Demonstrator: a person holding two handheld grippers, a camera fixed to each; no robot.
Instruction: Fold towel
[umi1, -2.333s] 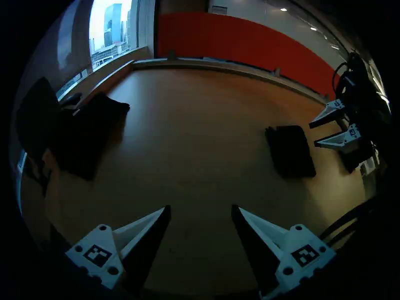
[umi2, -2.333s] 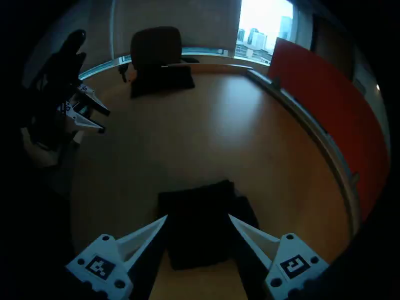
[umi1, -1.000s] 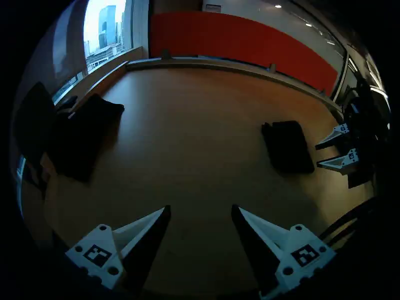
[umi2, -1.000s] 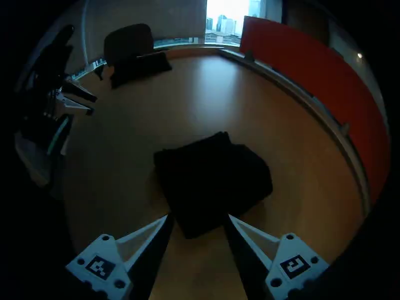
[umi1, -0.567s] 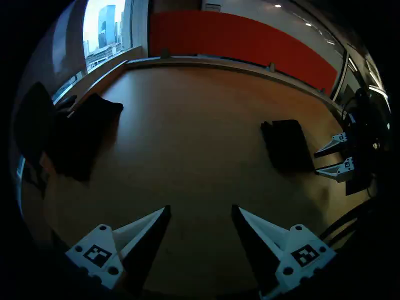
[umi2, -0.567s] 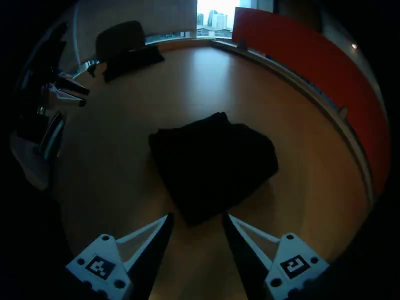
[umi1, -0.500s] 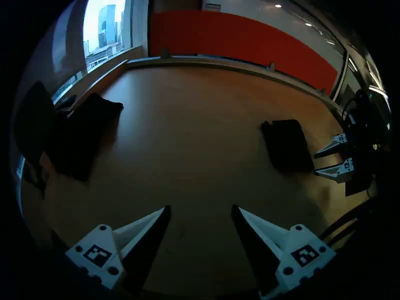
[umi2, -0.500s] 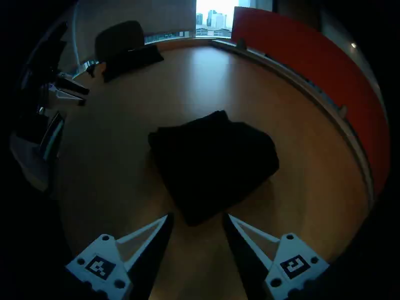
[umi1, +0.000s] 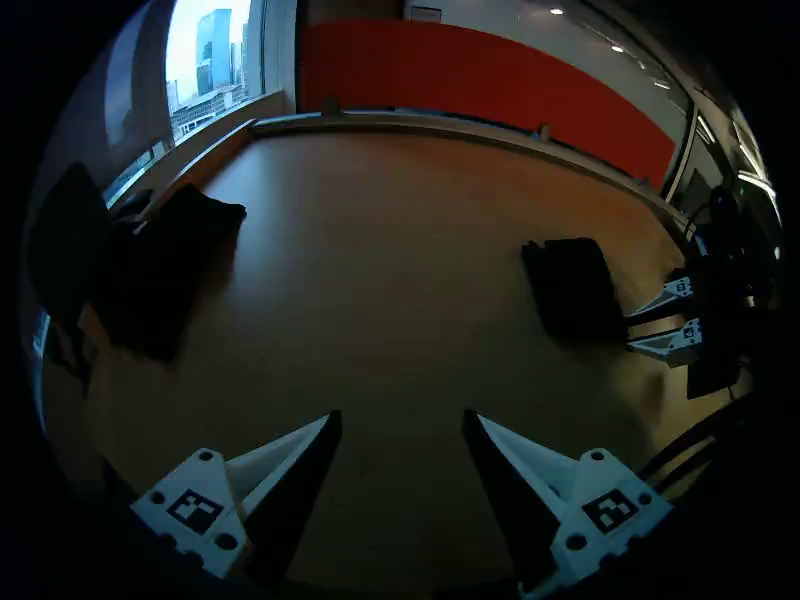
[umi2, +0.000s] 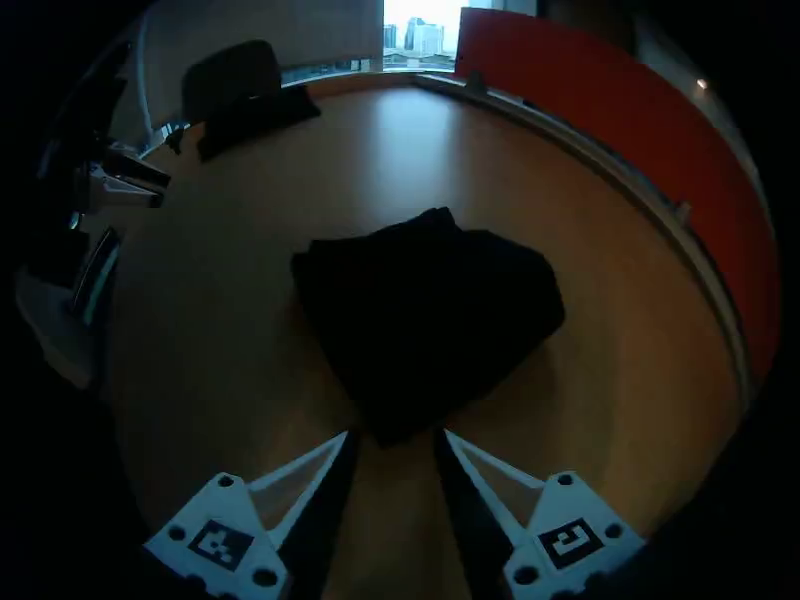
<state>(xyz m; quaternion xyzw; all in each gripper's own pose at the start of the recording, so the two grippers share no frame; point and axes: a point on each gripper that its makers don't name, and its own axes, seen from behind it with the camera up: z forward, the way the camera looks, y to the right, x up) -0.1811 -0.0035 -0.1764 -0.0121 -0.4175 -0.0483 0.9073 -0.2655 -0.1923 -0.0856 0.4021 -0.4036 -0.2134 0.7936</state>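
In the left gripper view, the left tongs (umi1: 400, 470) sit at 6 o'clock with their two fingers wide apart and nothing between them. Under them is the bare brown tabletop (umi1: 380, 260). The dark towel (umi1: 572, 290) lies flat on it at about 3 o'clock, well apart from these tongs. Here it looks like a small block. Its long side runs from about 11 o'clock to 5 o'clock. The right tongs (umi1: 632, 333) are just beside its near end, pointing at it, with a small gap between their tips. A bigger dark pile of cloth (umi1: 165, 265) lies at 9 o'clock, near a chair (umi1: 60, 240).

In the right gripper view, the right tongs (umi2: 392, 440) are at 6 o'clock. Their fingers are a little apart, not squeezed shut. The towel (umi2: 430, 310) is in the middle, turned so that one corner points down at 6 o'clock, right at the gap between the tips. The towel is very dark, so I cannot tell if the tips touch that corner. The left tongs (umi2: 150, 190) are far off at 9 o'clock.

I think most of the folding is done, because the towel looks thick and small, like many layers. What may be left is one more fold, starting from that near corner, or just a tidy-up.
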